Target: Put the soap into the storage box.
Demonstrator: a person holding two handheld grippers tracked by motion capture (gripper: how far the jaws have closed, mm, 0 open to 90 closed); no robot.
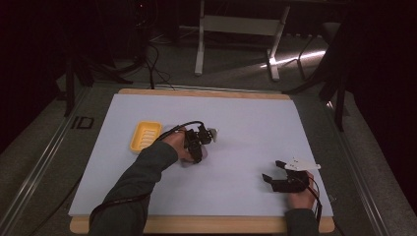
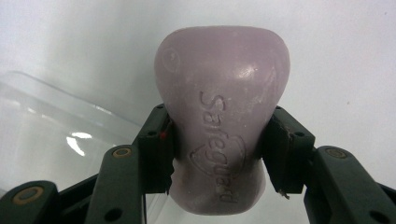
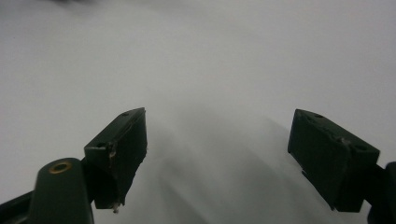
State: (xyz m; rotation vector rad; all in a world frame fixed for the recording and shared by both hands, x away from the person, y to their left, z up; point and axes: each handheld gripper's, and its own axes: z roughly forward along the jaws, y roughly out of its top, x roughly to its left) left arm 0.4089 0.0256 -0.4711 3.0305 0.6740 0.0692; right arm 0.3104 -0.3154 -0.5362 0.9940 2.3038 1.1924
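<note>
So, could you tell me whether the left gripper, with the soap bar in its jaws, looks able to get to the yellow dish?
Probably yes. The left gripper, shut on the soap bar, sits just right of the yellow dish, with bare white mat between them.

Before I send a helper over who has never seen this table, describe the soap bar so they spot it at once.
On the pale sheet covering the table, look just right of the yellow soap dish. There the left hand-held gripper clamps the soap bar by its narrowed middle. It is the lone pale lilac, rounded piece, embossed "Safeguard".
</note>
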